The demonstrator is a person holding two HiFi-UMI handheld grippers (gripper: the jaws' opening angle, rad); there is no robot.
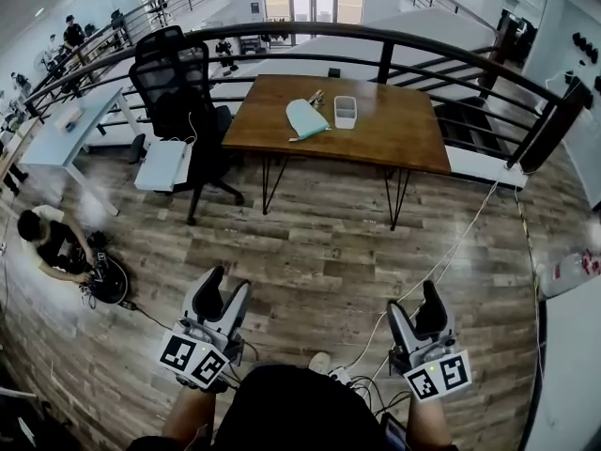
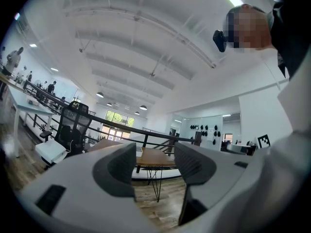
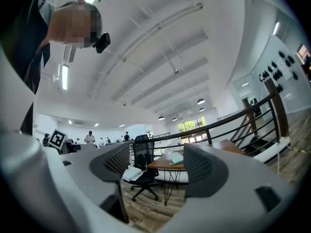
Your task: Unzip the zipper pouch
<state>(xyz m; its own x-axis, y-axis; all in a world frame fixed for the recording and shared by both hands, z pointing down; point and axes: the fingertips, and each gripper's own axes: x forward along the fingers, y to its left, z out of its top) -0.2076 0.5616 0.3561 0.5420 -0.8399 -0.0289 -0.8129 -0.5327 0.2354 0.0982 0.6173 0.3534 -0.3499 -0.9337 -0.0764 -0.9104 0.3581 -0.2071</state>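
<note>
A mint-green zipper pouch lies on a brown wooden table far ahead, across the plank floor. Both grippers are held low and close to my body, well away from the table. My left gripper is open with nothing between its grey fingers; in the left gripper view the table shows through the gap. My right gripper is open and empty too. In the right gripper view the pouch is small and distant on the table.
A clear plastic box stands beside the pouch. A black office chair is left of the table, and a dark railing curves behind it. A person crouches at the left. Cables run across the floor.
</note>
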